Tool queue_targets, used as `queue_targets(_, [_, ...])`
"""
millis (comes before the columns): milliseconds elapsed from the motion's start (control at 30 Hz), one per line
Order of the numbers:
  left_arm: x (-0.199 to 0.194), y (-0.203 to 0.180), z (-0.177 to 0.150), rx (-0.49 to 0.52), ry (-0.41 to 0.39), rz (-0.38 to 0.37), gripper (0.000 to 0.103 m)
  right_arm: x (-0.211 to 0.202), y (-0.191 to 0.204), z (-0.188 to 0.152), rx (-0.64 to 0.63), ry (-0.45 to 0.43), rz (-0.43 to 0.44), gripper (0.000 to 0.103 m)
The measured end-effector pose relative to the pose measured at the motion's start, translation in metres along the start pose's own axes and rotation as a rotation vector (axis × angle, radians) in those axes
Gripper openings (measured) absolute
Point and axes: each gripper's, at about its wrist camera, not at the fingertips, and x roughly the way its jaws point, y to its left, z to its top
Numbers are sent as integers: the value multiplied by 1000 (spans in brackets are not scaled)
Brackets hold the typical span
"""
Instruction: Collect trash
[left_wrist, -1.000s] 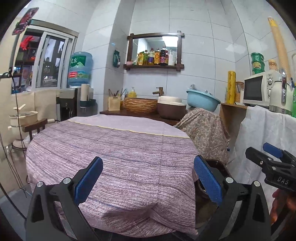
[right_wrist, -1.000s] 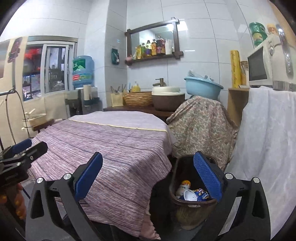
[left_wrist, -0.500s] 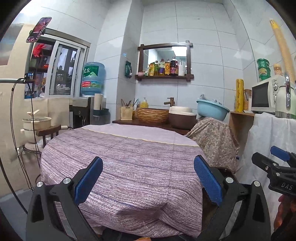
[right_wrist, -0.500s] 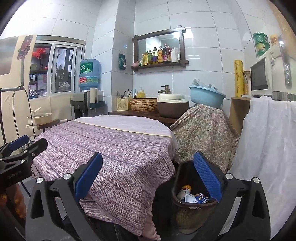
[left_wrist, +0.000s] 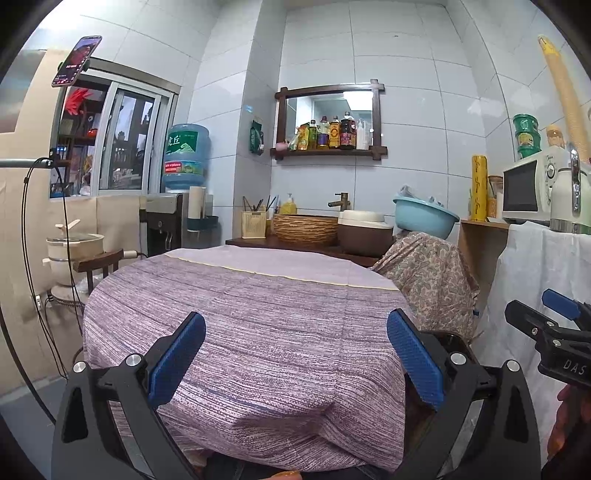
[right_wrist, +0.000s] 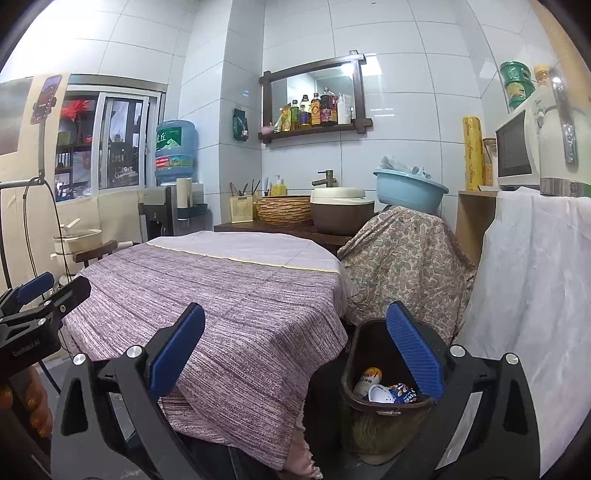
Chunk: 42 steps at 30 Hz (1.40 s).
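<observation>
Brown and woven-looking, the waste basket (right_wrist: 384, 410) stands on the floor at about 4 o'clock from the table (right_wrist: 221, 288), just beside its hanging purple cloth. Inside lie a can (right_wrist: 367, 378), a white cup (right_wrist: 380, 393) and a blue printed wrapper (right_wrist: 404, 394), so at least 3 pieces of trash are already collected. Nothing loose shows on the tabletop in either view, which suggests the job is at or near its end; the floor beyond the table is hidden. The right gripper (right_wrist: 295, 350) hangs above the basket with its blue pads spread wide and nothing between them. The left gripper (left_wrist: 295, 354), over the table's near edge at 6 o'clock, is likewise spread and empty. At 12 o'clock, a sink counter (left_wrist: 306, 245) lines the tiled wall.
</observation>
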Motion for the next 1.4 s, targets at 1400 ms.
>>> queue_targets(1400, [0, -7, -3, 28, 7, -2, 98, 4, 1, -4, 1, 19, -7, 97])
